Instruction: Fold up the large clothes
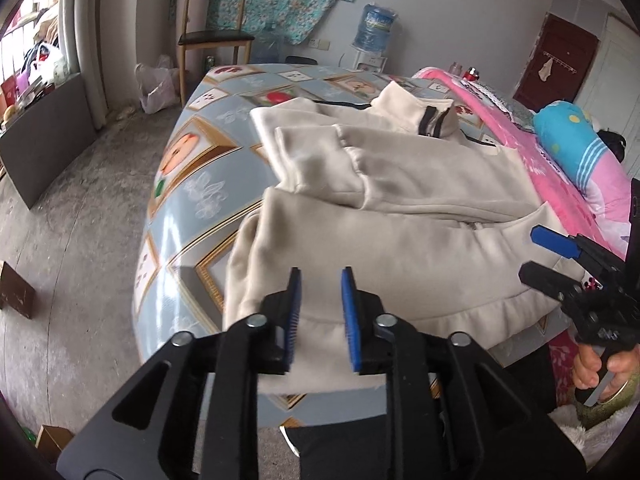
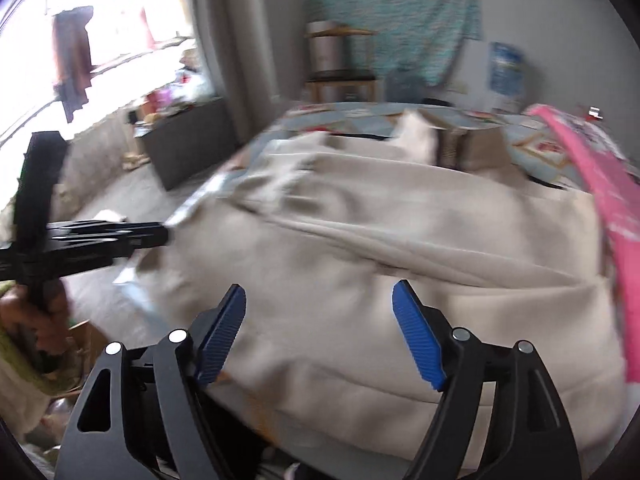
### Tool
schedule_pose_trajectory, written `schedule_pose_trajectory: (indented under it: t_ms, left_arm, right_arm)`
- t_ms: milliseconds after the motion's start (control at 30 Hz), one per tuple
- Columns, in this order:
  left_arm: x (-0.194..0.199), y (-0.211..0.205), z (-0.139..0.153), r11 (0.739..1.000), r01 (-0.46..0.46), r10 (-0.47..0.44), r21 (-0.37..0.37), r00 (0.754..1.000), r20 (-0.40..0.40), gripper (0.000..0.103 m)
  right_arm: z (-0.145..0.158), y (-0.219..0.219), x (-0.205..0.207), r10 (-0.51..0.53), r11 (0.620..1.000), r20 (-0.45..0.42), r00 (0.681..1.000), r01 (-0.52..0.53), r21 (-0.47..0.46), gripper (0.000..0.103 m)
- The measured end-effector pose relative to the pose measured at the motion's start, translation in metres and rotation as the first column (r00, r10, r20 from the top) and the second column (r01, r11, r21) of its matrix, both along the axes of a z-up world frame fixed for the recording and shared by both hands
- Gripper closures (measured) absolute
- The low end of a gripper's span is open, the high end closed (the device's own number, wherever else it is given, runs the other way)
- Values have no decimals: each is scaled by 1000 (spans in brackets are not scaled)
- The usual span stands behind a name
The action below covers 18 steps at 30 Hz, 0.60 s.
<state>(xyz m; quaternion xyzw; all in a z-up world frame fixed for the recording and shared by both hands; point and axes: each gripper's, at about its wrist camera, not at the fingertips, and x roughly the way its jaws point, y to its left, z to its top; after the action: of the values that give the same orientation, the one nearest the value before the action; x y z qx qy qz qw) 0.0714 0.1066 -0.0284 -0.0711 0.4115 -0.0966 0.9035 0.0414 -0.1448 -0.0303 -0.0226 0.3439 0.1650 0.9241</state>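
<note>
Both tools clear of fabric: left tool (image 1: 320, 280) jaws slightly parted, right tool (image 2: 319, 300) spread wide, nothing pinched. Cream jacket (image 1: 400, 216) lies partly folded on the patterned counter (image 1: 192, 184), hem at the near edge.

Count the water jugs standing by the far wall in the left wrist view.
2: a clear jug on the floor beside the chair, and a blue jug atop the dispenser. Others may be hidden.
</note>
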Motion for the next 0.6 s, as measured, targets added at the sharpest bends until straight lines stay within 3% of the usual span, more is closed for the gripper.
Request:
schedule_pose_trajectory:
  t_ms: [100, 200, 267, 467, 600]
  left_arm:
    - [9, -11, -6, 999, -10, 11, 31, 1000, -18, 76]
    - [21, -16, -16, 998, -26, 29, 58, 998, -60, 75]
    - [27, -17, -19, 998, -31, 36, 63, 996, -80, 75]
    - [48, -20, 16, 993, -23, 27, 116, 999, -35, 73]
    - [78, -24, 54, 992, -11, 8, 126, 1000, 24, 62]
  right_arm:
    - [-12, -18, 9, -74, 997, -45, 996, 75, 0, 29]
    - [-38, -31, 23, -117, 993, -152, 981, 116, -20, 28]
    - [-34, -31, 18, -105, 994, -143, 984, 102, -25, 27]
    - [15, -66, 27, -57, 992, -155, 986, 73, 105, 27]
    - [52, -103, 67, -54, 982, -185, 981, 86, 171, 27]
